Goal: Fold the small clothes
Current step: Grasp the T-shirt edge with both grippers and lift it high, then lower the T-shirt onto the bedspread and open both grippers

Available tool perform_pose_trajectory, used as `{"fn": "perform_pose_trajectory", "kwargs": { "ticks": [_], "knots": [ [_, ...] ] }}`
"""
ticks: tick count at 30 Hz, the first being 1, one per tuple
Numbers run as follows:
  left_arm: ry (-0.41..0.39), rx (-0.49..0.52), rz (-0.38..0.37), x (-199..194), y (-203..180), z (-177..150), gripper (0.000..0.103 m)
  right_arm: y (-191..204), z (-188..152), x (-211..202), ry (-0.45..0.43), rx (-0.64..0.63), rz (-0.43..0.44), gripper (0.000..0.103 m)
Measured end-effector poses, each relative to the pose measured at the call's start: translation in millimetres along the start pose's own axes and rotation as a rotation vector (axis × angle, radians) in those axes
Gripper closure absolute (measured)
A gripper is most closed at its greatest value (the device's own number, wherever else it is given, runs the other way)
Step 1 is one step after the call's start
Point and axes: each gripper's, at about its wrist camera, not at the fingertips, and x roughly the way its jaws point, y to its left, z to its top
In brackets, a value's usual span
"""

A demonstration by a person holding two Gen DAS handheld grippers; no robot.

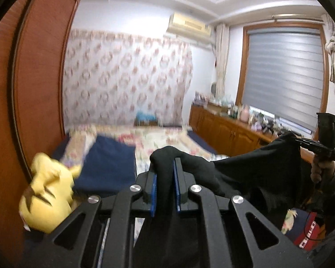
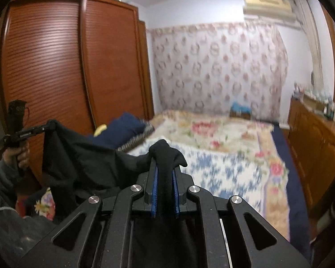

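The left hand-held gripper is clamped on a bunched corner of a black garment, the cloth pinched between its blue pads and poking out past the tips. The right hand-held gripper grips another corner of the same garment in the same way, with a knot of fabric standing above its pads.

The garment hangs in the air between the two grippers, stretched into a sagging span above the bed. In the left wrist view the cloth runs off to the right toward the other gripper, which a hand in a dark sleeve holds by its handle. In the right wrist view it runs off to the left toward the other gripper, also held up by a hand.

The bed carries a floral quilt. A navy pillow lies at its left side and a yellow plush toy sits just beside it. A wooden wardrobe stands left of the bed, and a low wooden cabinet with small items runs under the window.
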Motion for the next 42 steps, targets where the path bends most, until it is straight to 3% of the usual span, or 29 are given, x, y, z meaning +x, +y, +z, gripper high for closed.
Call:
{"fn": "perform_pose_trajectory", "kwargs": {
  "ticks": [5, 14, 21, 30, 34, 37, 42],
  "knots": [
    [-0.161, 0.018, 0.018, -34.8, 2.1, 52.0, 0.093, 16.2, 53.7, -40.5, -0.118, -0.041, 0.011, 0.095],
    [-0.324, 0.088, 0.066, -70.3, 9.6, 117.1, 0.093, 30.0, 125.0, -109.1, -0.296, -0.086, -0.023, 0.095],
    [-0.376, 0.135, 0.075, -82.9, 6.5, 140.6, 0.093, 29.6, 149.7, -142.9, -0.347, -0.124, -0.097, 0.095],
    [-0.377, 0.162, 0.045, -67.9, -13.7, 157.0, 0.093, 28.0, 149.9, -166.4, -0.339, -0.151, -0.178, 0.095],
    [-0.326, 0.160, 0.037, -33.1, -11.5, 154.9, 0.093, 12.8, 146.4, -162.4, -0.316, -0.138, -0.218, 0.095],
    [-0.256, 0.153, 0.027, 13.9, -7.1, 148.5, 0.093, -13.1, 139.1, -142.0, -0.260, -0.108, -0.245, 0.095],
    [-0.110, 0.158, 0.033, 131.3, -5.1, 108.3, 0.093, -74.9, 99.0, -68.9, -0.115, -0.073, -0.297, 0.095]
  ]
}}
